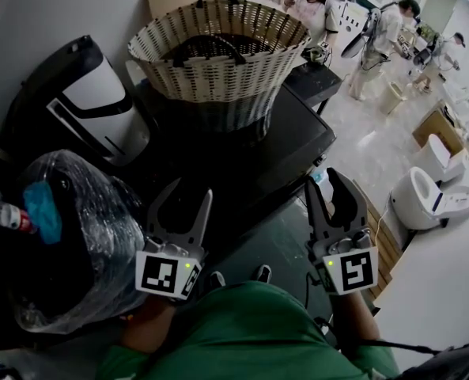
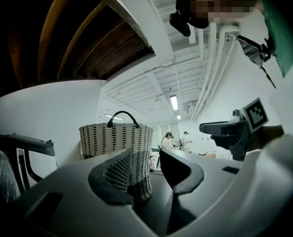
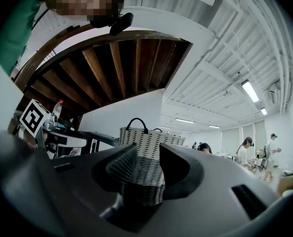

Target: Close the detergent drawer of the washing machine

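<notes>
Head view: left gripper (image 1: 191,190) and right gripper (image 1: 322,177) held empty, jaws apart, facing basket (image 1: 218,66); wooden beams (image 3: 111,68) caught only in gripper views.

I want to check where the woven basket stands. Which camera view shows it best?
The head view: the woven basket shows whole from above, with rim and handles, standing on a dark top. Both gripper views show only its side, and their own fingers hide part of its lower half.

Beyond the fingertips (image 1: 204,212), a basket (image 1: 218,50) woven in cream with black dashes, greyer toward its base, is seen.
</notes>
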Demonstrator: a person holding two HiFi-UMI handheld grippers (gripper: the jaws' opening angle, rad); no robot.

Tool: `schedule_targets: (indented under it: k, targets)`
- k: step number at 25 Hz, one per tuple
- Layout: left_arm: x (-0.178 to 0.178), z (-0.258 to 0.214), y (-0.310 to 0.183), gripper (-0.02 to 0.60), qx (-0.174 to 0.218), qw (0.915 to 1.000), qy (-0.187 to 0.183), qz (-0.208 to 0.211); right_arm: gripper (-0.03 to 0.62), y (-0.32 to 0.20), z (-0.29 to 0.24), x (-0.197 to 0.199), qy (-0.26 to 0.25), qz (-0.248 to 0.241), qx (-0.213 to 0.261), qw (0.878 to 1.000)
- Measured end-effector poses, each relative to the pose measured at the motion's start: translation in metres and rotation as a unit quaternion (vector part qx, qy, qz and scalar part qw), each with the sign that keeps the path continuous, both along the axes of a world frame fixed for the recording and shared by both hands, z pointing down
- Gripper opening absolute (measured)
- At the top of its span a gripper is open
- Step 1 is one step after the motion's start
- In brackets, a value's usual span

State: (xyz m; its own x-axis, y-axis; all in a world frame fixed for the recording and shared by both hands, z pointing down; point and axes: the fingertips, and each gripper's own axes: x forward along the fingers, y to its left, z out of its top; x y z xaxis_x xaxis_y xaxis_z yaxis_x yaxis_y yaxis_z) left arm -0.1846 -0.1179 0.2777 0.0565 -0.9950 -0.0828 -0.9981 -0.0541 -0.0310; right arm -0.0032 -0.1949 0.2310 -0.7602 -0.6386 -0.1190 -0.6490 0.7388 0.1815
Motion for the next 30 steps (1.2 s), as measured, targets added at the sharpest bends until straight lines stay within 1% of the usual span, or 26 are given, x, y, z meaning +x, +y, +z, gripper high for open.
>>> schedule_targets:
  k: [6, 16, 30]
  targets:
    - [0.001, 0.005, -0.001, 0.183, -0.01, 0.9999, 0.004, 0.007, 0.141, 0.0, 0.002, 0.0, 0.0, 0.0, -0.006, 1.0]
    - [0.002, 0.006, -0.005, 0.183, -0.011, 0.9999, 0.008, 0.009, 0.138, 0.001, 0.001, 0.001, 0.003, -0.006, -0.001, 1.0]
    - [0.005, 0.011, -0.009, 0.183, -0.021, 0.9997, 0.007, 0.007, 0.137, -0.004, 0.005, 0.005, 0.0, -0.01, -0.009, 1.0]
